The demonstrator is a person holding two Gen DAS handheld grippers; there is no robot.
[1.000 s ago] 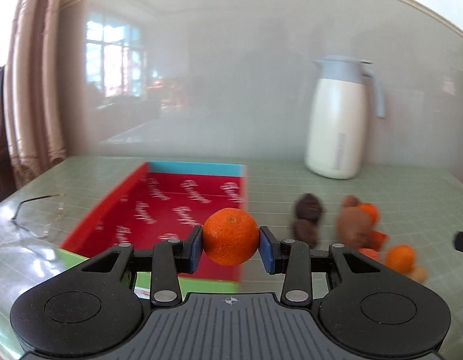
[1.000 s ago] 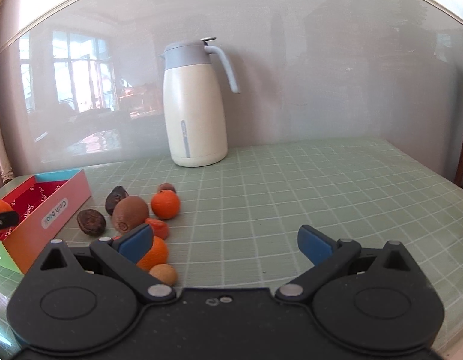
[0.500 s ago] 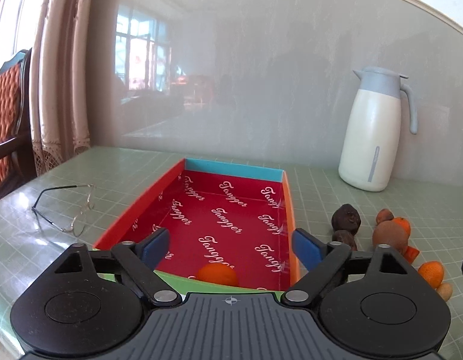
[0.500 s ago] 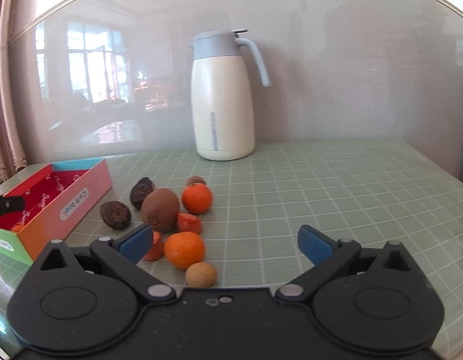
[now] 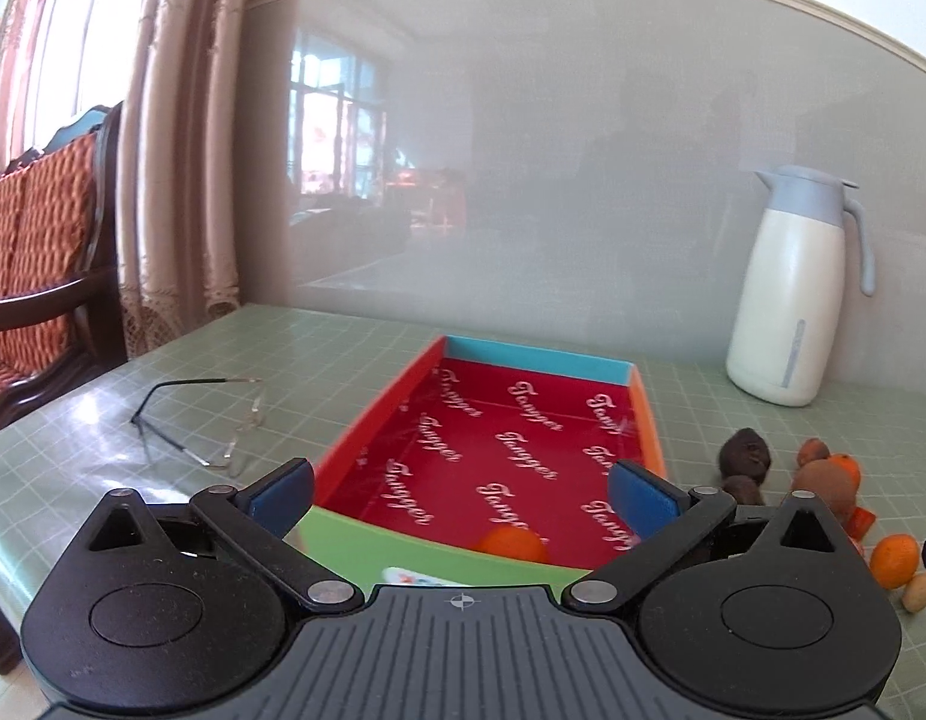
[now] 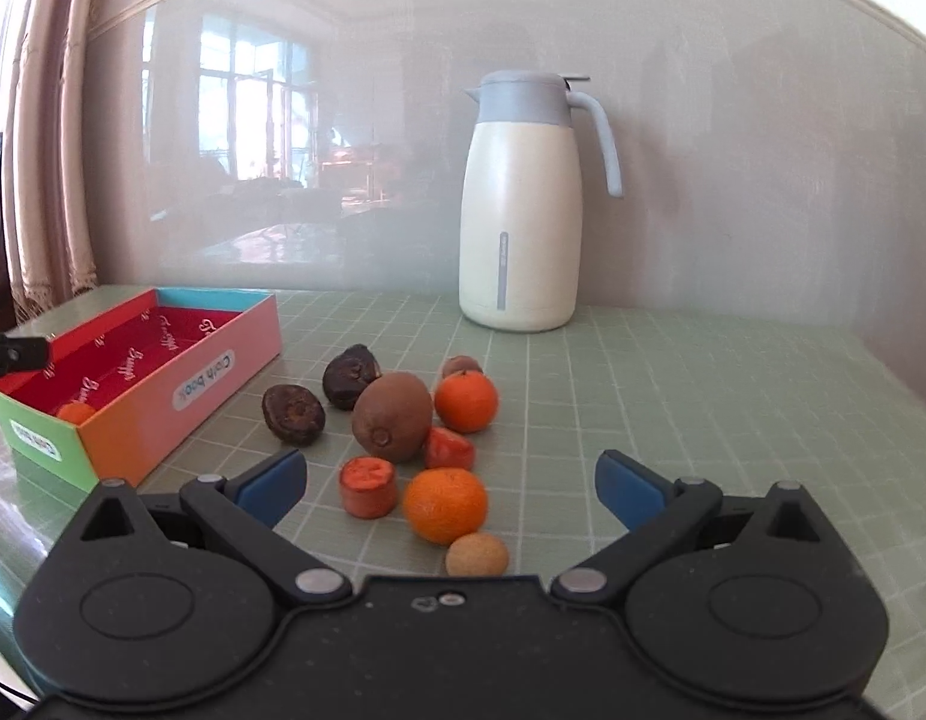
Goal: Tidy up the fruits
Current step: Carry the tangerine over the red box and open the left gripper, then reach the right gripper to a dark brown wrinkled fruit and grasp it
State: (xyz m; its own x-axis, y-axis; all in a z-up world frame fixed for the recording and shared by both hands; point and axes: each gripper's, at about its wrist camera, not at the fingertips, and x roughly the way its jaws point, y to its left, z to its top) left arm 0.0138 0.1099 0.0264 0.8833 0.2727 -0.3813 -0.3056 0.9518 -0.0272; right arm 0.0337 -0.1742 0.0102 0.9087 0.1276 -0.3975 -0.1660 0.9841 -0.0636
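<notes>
Fruits (image 6: 415,438) lie clustered on the desk (image 6: 673,396) just right of the box (image 6: 223,372), with a jug (image 6: 520,204) behind and glasses (image 5: 205,420) left. One orange (image 5: 514,543) sits inside the box's near end (long axis running away). Left claw (image 5: 460,489) and right claw (image 6: 451,480) gape wide, empty.

The left claw (image 5: 460,498) is level and points toward the far wall, its blue-padded fingers (image 5: 280,489) spread wide with nothing between them. The right claw (image 6: 451,483) sits to its right, also level and facing the far wall, its fingers (image 6: 628,486) equally wide apart and gripping nothing.
</notes>
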